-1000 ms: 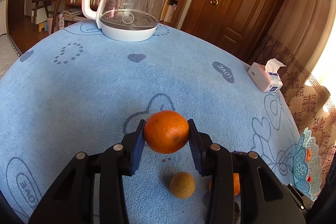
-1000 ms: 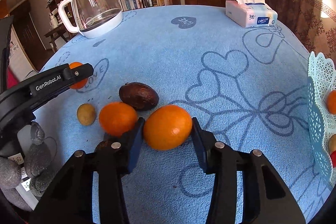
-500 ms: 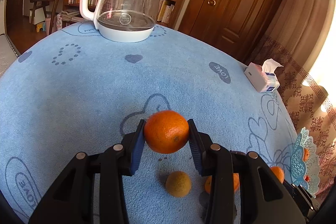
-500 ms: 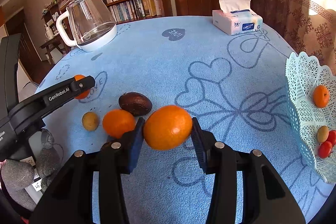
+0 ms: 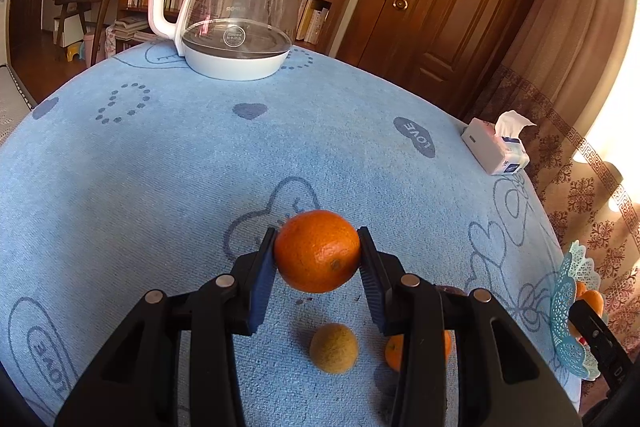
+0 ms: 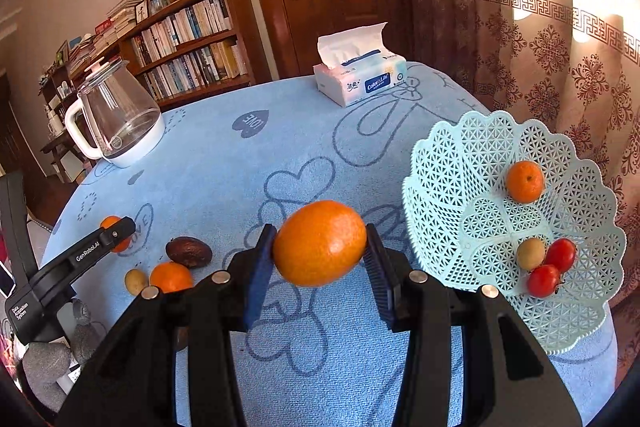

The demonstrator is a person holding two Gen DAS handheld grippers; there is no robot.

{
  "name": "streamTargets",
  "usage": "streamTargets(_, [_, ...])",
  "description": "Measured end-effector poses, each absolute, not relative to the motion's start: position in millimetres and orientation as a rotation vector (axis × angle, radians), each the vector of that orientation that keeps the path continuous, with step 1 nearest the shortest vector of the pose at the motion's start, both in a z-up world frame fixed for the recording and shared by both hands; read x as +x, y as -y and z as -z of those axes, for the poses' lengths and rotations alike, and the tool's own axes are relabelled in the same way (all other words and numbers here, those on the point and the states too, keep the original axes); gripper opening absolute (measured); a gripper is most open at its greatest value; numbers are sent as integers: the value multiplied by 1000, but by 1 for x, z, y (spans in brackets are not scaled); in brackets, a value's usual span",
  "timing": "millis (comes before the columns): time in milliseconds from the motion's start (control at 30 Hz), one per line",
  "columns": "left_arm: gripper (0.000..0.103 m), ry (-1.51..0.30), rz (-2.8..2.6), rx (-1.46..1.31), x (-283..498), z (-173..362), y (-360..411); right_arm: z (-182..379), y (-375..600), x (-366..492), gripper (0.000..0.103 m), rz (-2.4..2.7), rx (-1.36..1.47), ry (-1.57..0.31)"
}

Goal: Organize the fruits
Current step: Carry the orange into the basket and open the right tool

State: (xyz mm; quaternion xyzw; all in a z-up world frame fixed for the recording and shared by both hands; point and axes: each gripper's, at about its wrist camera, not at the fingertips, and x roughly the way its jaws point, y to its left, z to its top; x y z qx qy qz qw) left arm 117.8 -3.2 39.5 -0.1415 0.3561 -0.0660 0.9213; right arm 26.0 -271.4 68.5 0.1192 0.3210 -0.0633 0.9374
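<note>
My left gripper [image 5: 318,255] is shut on an orange [image 5: 317,251] and holds it above the blue tablecloth [image 5: 160,167]. My right gripper [image 6: 320,247] is shut on a larger orange [image 6: 319,243], lifted above the table just left of the pale blue lattice basket [image 6: 480,155]. The basket holds a small orange [image 6: 525,181], a tan round fruit [image 6: 530,253] and two red tomatoes [image 6: 543,280]. On the cloth lie a small orange [image 6: 171,276], a dark brown fruit [image 6: 189,252] and a yellowish round fruit [image 6: 135,281]. The left gripper also shows in the right wrist view [image 6: 116,234].
A glass kettle [image 5: 236,7] stands at the table's far side. A tissue box [image 6: 360,79] sits near the far right edge. The basket [image 5: 568,311] is at the table's right edge. Grey stones [image 6: 44,363] lie at the near left. Bookshelves, a door and curtains stand behind.
My right gripper has lifted its orange off the cloth and swung right toward the basket, which now shows fully. My left gripper holds its orange and has risen slightly.
</note>
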Motion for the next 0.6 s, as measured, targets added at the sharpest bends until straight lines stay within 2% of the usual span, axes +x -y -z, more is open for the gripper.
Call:
streamTargets(233, [40,-731,136,-290,118,-39,3,-79,311,9,45,251,300,-603])
streamTargets(600, [40,-728,148,-278,116,-40,9,-59,353,-5,45,369,397,-635])
